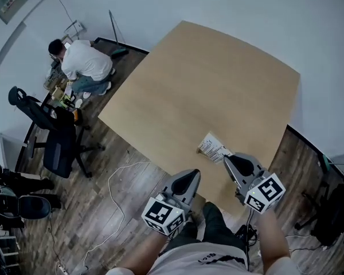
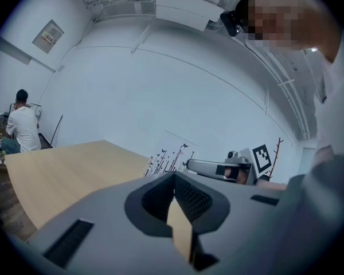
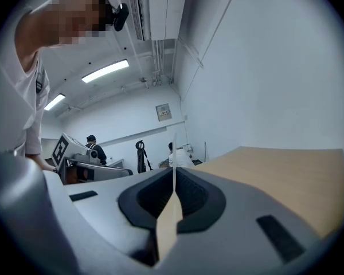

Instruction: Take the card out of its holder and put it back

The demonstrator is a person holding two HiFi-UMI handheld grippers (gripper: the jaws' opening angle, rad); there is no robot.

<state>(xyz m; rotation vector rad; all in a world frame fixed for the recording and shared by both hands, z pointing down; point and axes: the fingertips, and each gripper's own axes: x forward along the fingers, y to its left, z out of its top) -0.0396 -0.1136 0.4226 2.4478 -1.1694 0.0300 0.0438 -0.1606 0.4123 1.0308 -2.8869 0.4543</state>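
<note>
The right gripper is pinching the card by 1 edge, low at the table's near side; the left gripper is pressed together, empty; so thin a pinch may let the card twist or slip on reinsertion

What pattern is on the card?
Card: white with black plant silhouettes; left gripper view.

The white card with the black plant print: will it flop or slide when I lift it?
Probably fairly stiff: the card shows as a flat, unbent panel in the left gripper view. Likely very light: in the right hand-held gripper it is only a hairline edge. Pushed on the smooth table, it may well skid.
</note>
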